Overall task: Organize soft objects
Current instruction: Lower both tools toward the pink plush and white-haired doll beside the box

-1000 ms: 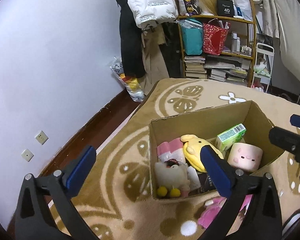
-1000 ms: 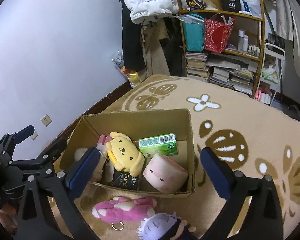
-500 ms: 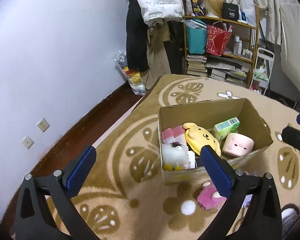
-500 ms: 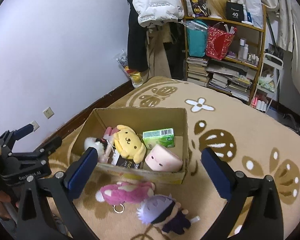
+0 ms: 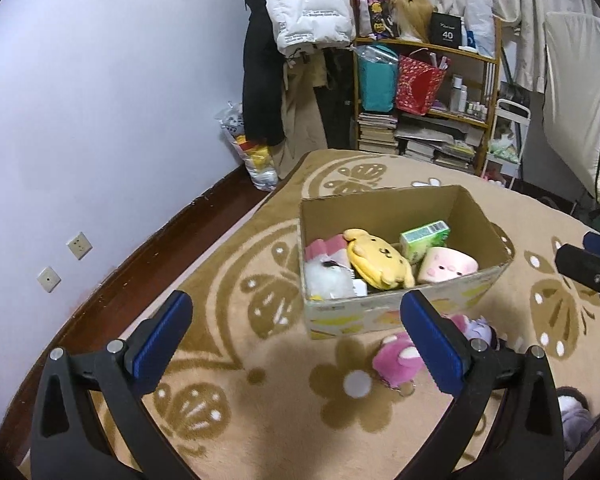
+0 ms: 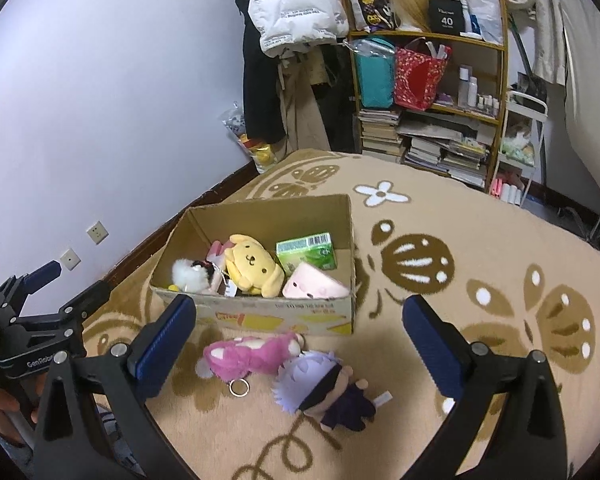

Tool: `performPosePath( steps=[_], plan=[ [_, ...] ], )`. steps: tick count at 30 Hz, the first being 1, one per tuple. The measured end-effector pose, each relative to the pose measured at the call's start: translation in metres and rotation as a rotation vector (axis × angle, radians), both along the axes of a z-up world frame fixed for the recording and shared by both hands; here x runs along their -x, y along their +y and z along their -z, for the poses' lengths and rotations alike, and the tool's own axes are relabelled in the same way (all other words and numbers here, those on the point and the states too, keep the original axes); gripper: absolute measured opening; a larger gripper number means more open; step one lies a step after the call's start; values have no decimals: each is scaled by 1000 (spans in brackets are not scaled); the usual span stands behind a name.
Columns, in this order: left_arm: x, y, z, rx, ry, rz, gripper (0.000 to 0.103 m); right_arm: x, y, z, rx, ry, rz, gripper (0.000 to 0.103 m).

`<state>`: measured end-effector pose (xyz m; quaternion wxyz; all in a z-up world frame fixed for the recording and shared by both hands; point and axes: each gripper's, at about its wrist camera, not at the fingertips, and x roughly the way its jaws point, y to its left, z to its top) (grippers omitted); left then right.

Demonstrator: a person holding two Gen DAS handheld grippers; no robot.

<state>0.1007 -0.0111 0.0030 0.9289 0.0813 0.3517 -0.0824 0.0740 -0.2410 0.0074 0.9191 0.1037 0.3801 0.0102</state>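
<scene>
You have drawn both spread, empty grippers, left [image 5: 294, 334] and right [image 6: 298, 336], back from the open brown cardboard box [image 6: 260, 314], leaving the pink plush [image 6: 250, 354] and lilac-haired doll [image 6: 320, 388] just ahead, unpacked.

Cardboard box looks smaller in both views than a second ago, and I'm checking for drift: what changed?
Both hand-held grippers, left and right, pulled back and up from the cardboard box, so more rug shows. The purple-haired doll came fully into view beside the pink plush. Nothing was grasped or released. Both stayed open; box contents and both floor toys kept their places.
</scene>
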Motion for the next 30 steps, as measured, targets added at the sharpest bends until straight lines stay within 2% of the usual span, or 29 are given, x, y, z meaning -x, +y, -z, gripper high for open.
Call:
performPosePath(
  steps=[11, 17, 30],
  plan=[
    [-6, -21, 23, 14, 76, 76, 103, -4, -8, 38, -48, 75, 20, 103],
    [-13, -29, 35, 9, 88, 87, 103, -14, -15, 65, -114, 130, 35, 103],
    [-27, -56, 69, -86, 161, 156, 103, -24, -21, 112, -143, 238, 50, 103]
  ],
)
